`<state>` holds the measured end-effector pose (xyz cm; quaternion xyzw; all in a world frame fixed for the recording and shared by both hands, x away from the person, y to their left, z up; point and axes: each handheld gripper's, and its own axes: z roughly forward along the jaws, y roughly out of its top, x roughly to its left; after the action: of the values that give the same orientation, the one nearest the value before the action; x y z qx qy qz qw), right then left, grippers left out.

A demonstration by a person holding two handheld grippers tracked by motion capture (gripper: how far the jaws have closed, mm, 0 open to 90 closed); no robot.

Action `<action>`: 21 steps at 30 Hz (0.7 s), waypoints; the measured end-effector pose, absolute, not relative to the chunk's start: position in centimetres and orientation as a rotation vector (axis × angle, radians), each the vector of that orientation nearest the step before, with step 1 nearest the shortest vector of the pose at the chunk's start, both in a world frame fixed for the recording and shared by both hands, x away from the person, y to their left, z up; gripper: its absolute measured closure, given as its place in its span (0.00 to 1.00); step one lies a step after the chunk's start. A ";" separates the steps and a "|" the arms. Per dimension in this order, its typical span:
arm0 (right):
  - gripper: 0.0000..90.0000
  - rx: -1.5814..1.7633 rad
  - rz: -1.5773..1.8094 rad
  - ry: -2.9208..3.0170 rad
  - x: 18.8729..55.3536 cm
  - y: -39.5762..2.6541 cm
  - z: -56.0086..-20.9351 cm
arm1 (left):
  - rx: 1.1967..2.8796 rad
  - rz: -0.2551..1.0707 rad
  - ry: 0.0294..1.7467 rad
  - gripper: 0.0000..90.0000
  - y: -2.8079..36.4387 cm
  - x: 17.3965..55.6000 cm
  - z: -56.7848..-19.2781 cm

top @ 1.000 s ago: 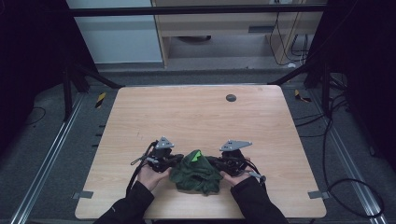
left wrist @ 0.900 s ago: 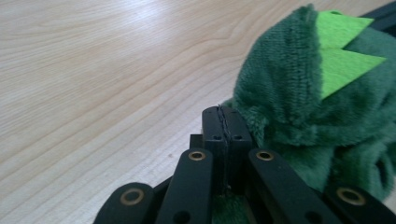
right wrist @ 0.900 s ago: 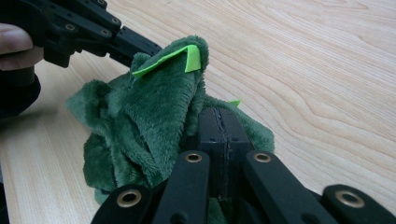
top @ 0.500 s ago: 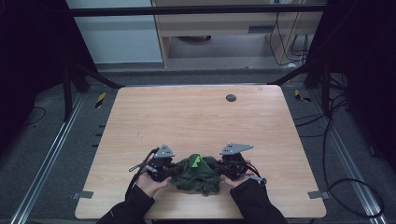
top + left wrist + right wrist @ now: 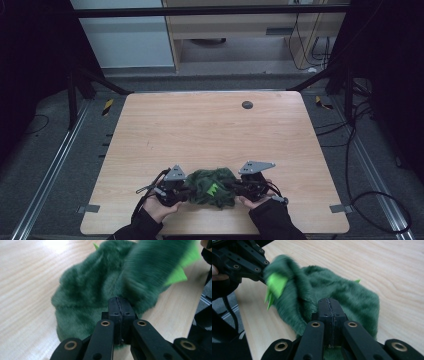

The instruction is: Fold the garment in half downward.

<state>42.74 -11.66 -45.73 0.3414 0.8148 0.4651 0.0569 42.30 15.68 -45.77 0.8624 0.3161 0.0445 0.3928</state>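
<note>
Green plush cloth sits bunched near the table's front edge, between both hands. Gripper views reveal bright green spikes. Left gripper and right gripper are each clenched on its fur.

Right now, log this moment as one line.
left gripper: shut on plush | right gripper: shut on plush | plush: green, bunched between both, near table front edge
</note>
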 end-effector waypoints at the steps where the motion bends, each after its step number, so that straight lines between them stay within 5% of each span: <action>1: 1.00 1.034 1.413 2.474 42.6 -11.7 -45.8 | 2.191 0.113 0.806 1.00 15.7 42.1 -45.9; 21: 0.99 1.059 1.344 2.499 42.1 -12.0 -46.7 | 2.219 0.161 0.897 0.99 16.2 41.9 -47.0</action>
<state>42.08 -12.00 -46.70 0.3493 0.8238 0.4430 0.0565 41.91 16.16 -47.05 0.8620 0.3484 0.0627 0.3629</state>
